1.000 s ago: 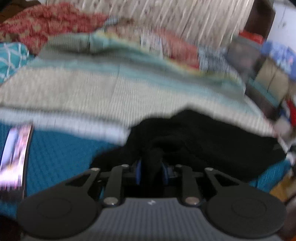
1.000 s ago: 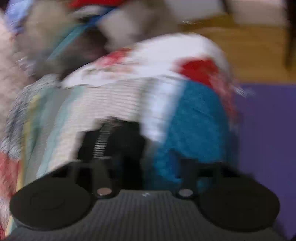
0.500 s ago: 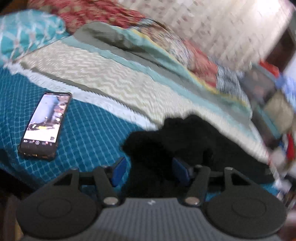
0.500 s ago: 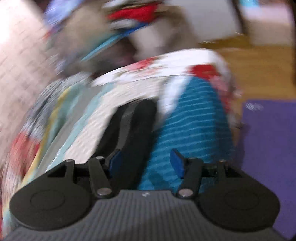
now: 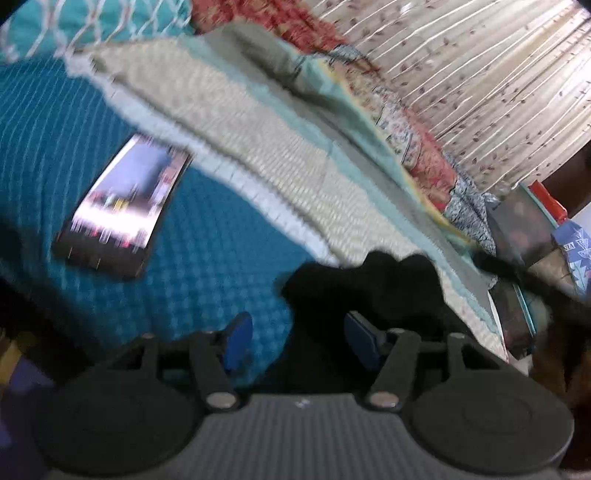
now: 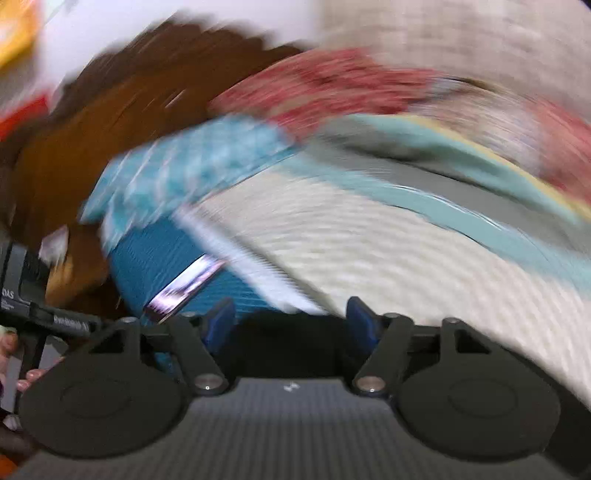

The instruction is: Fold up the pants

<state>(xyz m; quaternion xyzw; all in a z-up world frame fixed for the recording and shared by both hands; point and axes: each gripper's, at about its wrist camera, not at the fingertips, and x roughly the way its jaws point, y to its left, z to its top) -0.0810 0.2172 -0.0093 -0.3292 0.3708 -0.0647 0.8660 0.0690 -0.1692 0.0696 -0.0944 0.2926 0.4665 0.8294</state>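
Observation:
The black pants (image 5: 369, 291) lie bunched on the bed near its right edge, just ahead of my left gripper (image 5: 299, 341). The left gripper is open, its blue pads (image 5: 238, 338) wide apart, and holds nothing; cloth lies between and beyond the pads. In the blurred right wrist view, my right gripper (image 6: 291, 325) is open too, with a dark patch of the pants (image 6: 288, 328) low between its pads (image 6: 218, 323). The other gripper's handle (image 6: 22, 295) and a hand show at the left edge.
A phone (image 5: 125, 210) with a lit screen lies on the teal bedspread (image 5: 207, 266) to the left; it also shows in the right wrist view (image 6: 184, 286). A cream and teal striped blanket (image 5: 258, 147), pillows (image 5: 37, 22) and a curtain (image 5: 480, 74) lie beyond. Cluttered boxes (image 5: 524, 229) stand at the right.
My left gripper opened and let go of the pants, then drew back to the left. My right gripper opened as well and swung round from the bed's end toward the head of the bed.

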